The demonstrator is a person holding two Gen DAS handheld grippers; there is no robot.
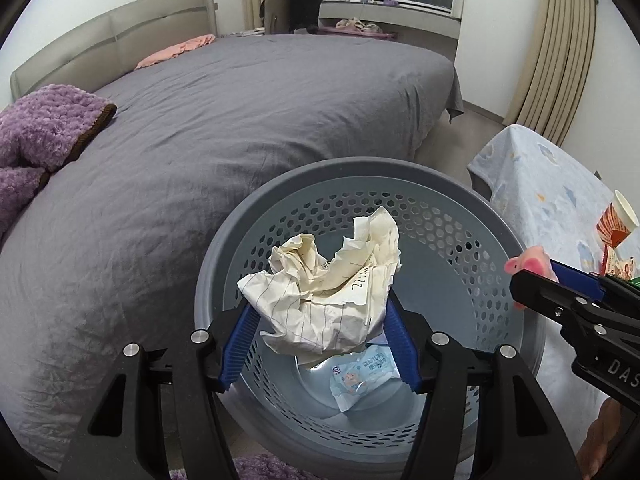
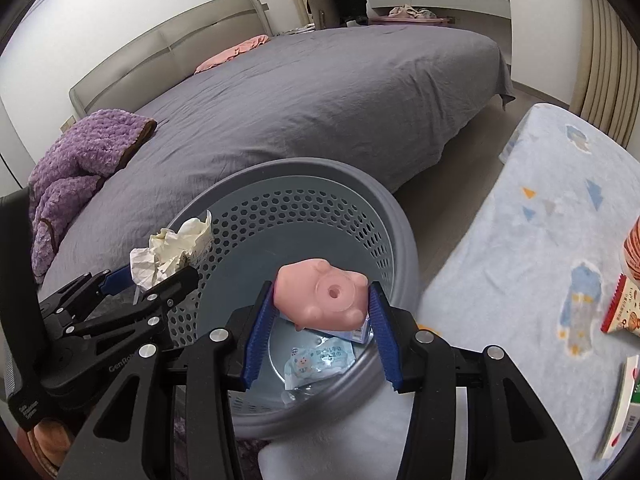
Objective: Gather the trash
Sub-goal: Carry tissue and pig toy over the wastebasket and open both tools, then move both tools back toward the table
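The basket stands on the floor just before the bed, with a cloth-covered table to its right. A wrapper lies on the basket's bottom. The crumpled paper, between the left gripper's fingers, hangs over the basket's opening; the pig toy, between the right gripper's fingers, hangs to its right. A fuzzy blanket lies on the bed's left edge
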